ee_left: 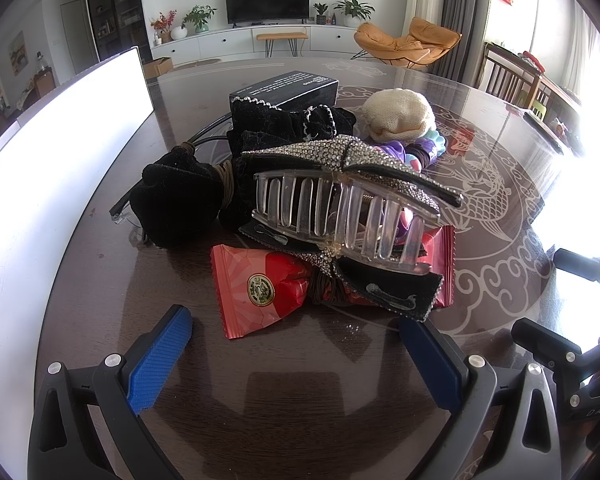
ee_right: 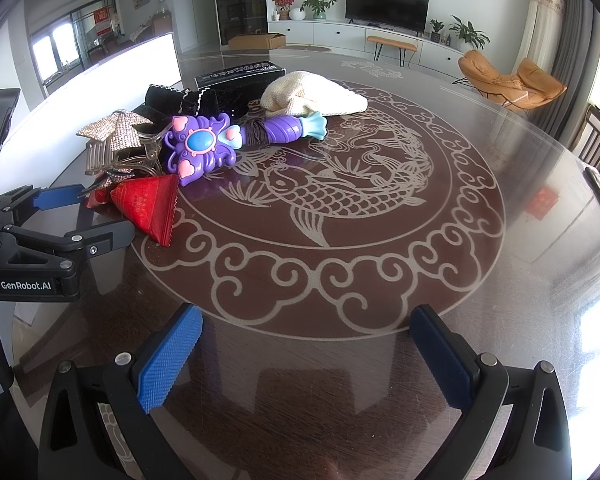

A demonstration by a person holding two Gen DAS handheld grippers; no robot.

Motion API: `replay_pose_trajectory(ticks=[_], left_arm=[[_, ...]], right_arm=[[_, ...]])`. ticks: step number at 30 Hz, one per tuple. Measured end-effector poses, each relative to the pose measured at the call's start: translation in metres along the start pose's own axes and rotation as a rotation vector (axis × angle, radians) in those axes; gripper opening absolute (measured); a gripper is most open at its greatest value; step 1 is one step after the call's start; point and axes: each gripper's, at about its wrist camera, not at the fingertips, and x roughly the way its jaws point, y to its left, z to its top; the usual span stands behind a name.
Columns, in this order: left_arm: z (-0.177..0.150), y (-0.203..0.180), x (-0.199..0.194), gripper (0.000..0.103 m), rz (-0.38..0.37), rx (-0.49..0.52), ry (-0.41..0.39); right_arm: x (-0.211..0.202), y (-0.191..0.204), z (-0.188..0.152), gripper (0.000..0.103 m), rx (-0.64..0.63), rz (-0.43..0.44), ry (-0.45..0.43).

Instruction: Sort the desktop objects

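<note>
Both tools are spread and hold nothing: the left tool hovers low over the glass-topped bench just short of a red snack packet, while the right tool hangs over the bare fish pattern, apart from the pile. The clutter lies heaped together at the bench's left side: a clear claw clip with a rhinestone bow on top, black velvet pieces, a purple toy wand, a cream knit pouch and a black box behind.
</note>
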Motion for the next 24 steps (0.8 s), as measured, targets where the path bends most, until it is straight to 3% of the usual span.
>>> replay_pose_trajectory(ticks=[24], left_arm=[[0.0003, 0.0013, 0.001, 0.103, -0.002, 0.002, 0.0]], right_arm=[[-0.0001, 0.0003, 0.0, 0.103, -0.001, 0.001, 0.0]])
